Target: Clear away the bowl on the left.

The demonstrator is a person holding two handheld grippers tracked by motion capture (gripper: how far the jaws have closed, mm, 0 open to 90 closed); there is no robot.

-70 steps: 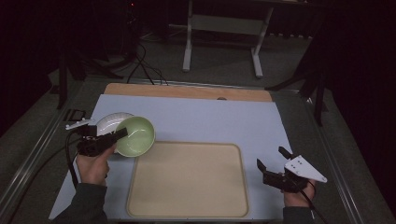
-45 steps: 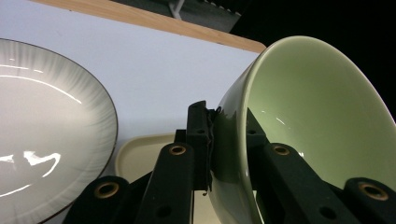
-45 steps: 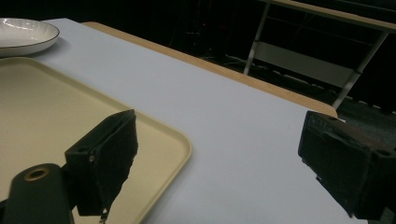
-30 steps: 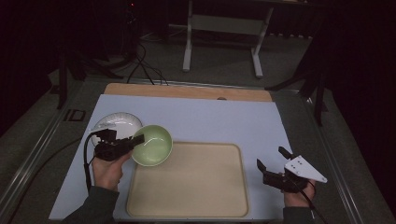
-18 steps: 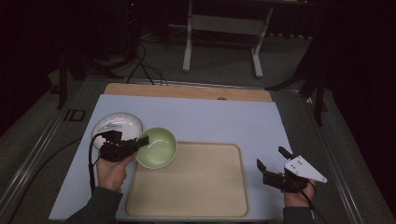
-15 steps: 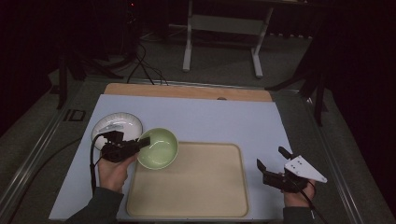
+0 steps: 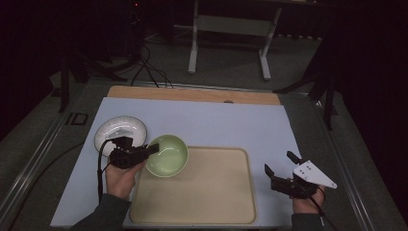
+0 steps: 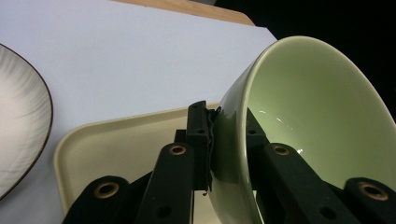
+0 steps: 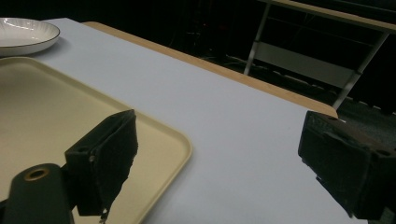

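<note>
A pale green bowl (image 7: 167,155) hangs over the near-left corner of the beige tray (image 7: 211,192), tilted. My left gripper (image 7: 150,149) is shut on its rim, one jaw inside and one outside. In the left gripper view the green bowl (image 8: 317,126) stands large between the jaws, with the tray (image 8: 116,144) below. A white plate (image 7: 120,131) with a dark rim lies on the mat left of the tray. My right gripper (image 7: 279,163) stands open at the tray's right edge, nothing between its jaws. The right gripper view looks across the tray (image 9: 56,107) to the plate (image 9: 25,32).
A light blue mat (image 7: 231,120) covers the table, with a wooden strip (image 7: 192,95) along its far edge. A black cable (image 7: 100,168) trails from the left gripper. A metal stand (image 7: 226,43) is on the dark floor beyond the table.
My left gripper has carried the green bowl from beside the white plate rightward and nearer, over the tray's corner. The right gripper has stayed still and open.
</note>
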